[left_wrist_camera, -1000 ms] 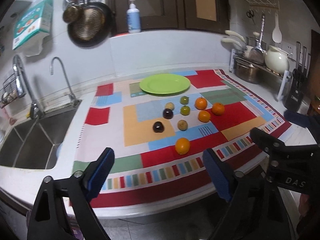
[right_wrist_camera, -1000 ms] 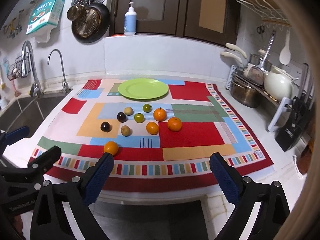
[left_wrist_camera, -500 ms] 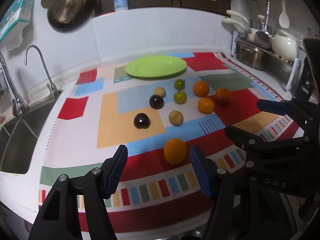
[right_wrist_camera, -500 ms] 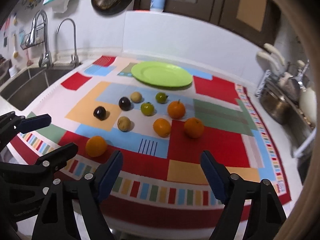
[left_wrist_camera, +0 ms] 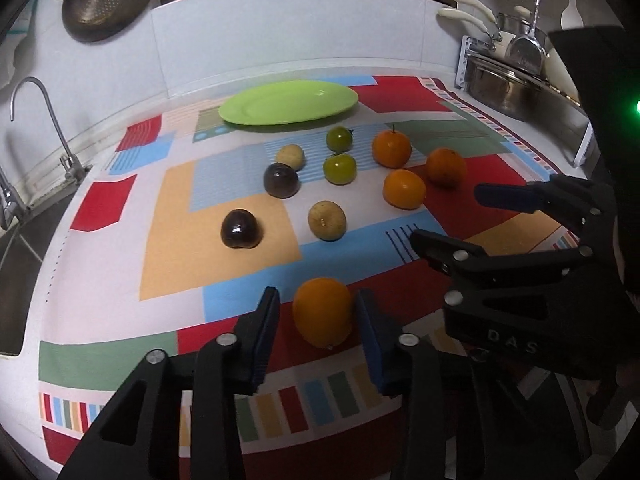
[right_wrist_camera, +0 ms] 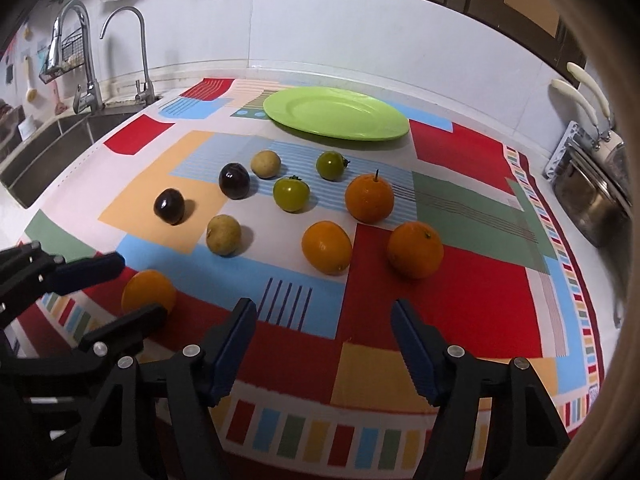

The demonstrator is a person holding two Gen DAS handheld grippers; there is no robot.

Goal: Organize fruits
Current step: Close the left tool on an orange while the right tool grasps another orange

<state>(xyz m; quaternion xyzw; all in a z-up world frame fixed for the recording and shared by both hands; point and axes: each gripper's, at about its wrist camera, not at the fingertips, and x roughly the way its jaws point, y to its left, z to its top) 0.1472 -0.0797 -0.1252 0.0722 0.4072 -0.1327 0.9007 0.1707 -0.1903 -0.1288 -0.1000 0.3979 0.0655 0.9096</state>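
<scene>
left gripper (left_wrist_camera: 316, 320): jaws closing around the nearest orange (left_wrist_camera: 322, 312), which sits between the two blue pads at 6 o'clock in the left wrist view; the right pad looks just about against the peel, the left pad stands a little clear, so no firm clamp shows
right gripper (right_wrist_camera: 324, 344): jaws closing with nothing between them; they hang over the red and blue patches at 6 o'clock of the right wrist view, near the front edge of the patchwork cloth (right_wrist_camera: 460, 280)
nearest orange: alone at the front of the cloth, apart from the other fruit; it rests on a red patch
other oranges: three in a loose cluster; the middle one (right_wrist_camera: 326, 246) lies at 12 o'clock from the right gripper, one (right_wrist_camera: 416, 249) at 1 o'clock, the stemmed one (right_wrist_camera: 369, 198) behind them
green fruits (right_wrist_camera: 291, 194): two, between the oranges and the dark ones
dark fruits (right_wrist_camera: 169, 206): two, toward 10 o'clock
tan fruits (right_wrist_camera: 223, 234): two, one near, one far
green plate (right_wrist_camera: 336, 114): at 12 o'clock behind all the fruit; nothing on it
sink (right_wrist_camera: 52, 140): off the cloth at 10 o'clock
</scene>
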